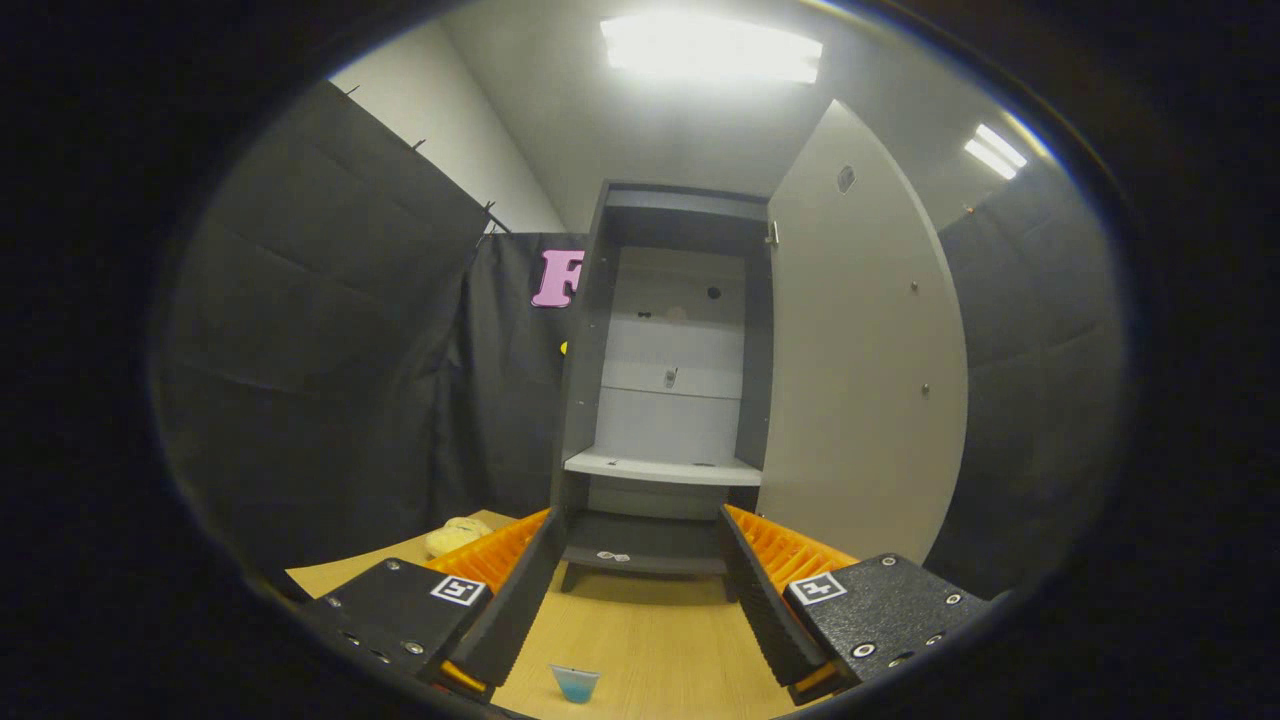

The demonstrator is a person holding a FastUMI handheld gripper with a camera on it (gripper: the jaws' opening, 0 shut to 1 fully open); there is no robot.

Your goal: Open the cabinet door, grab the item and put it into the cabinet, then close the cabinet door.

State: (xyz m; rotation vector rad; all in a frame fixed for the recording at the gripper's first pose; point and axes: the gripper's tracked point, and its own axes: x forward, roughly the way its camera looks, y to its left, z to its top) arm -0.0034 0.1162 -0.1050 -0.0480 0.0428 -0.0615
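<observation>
1. Wooden tabletop [640, 620] lying under everything, pale grain showing;
2. Two ceiling lights glowing: a big panel [712, 47] straight overhead; a smaller one [994, 150] off right;
3. White wall [440, 130] showing above the black cloth [330, 350].

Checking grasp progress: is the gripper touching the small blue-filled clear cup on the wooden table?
Apart. The gripper view shows the gripper open, with bare wooden table on both sides of the small blue-filled clear cup between its fingers.

walls: black cloth [330, 380] | ceiling: lit panel [710, 48] | surface: wooden table [640, 640]
</observation>
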